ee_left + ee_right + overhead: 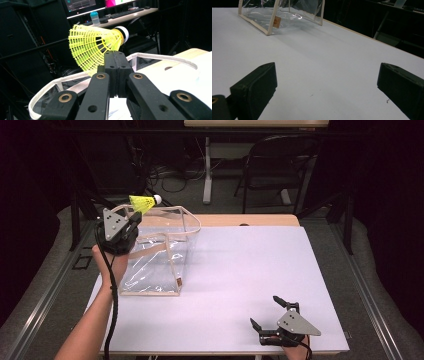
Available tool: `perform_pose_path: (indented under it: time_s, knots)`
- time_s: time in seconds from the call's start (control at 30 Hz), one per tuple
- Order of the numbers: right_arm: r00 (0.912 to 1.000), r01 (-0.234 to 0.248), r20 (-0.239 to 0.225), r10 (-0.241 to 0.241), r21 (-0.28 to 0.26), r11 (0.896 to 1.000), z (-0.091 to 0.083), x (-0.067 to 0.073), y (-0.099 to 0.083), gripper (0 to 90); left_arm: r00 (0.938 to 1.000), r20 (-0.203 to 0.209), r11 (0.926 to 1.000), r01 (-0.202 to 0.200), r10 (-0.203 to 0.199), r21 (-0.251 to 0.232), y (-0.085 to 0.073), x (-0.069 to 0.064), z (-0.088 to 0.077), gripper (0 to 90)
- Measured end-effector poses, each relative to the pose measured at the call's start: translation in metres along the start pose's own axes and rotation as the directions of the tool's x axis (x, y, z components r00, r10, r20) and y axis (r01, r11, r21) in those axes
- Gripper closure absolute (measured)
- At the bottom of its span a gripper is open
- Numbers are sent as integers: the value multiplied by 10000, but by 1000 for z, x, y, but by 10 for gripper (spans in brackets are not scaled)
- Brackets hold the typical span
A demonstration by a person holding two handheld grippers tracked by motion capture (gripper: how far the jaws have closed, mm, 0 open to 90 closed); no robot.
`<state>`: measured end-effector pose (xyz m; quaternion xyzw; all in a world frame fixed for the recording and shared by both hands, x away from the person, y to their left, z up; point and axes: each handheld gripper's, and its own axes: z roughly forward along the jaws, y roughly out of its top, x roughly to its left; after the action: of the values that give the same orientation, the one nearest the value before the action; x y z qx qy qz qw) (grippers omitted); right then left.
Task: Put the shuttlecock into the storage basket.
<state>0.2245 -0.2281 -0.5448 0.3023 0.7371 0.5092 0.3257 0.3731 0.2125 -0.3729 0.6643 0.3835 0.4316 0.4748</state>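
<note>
A yellow shuttlecock [142,202] with a white cork tip is held over the far left rim of a clear plastic bag [156,255] with beige trim. My left gripper [136,215] is shut on the edge of its mesh skirt. In the left gripper view the jaws meet on the shuttlecock [93,45] at my left gripper [115,53], with the bag's rim [160,57] just beyond. My right gripper [265,310] rests open near the front right of the table. Between its wide jaws, my right gripper [327,82] has only bare white surface, and the bag [279,12] stands far off.
The white table [240,270] stretches wide between the bag and my right gripper. Behind it stand a folding chair [280,160] and a desk leg [206,170] among cables. A desk with a keyboard [125,12] and monitors lies beyond the shuttlecock.
</note>
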Motion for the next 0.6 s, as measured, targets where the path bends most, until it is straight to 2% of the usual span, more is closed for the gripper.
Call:
perform_pose_path:
  time_s: [0.6]
  knots:
    - [10000,6,-9,-6,30,10000,0,0,0,22,9998,-197,9995,52,-46,298,-11,8,0,900]
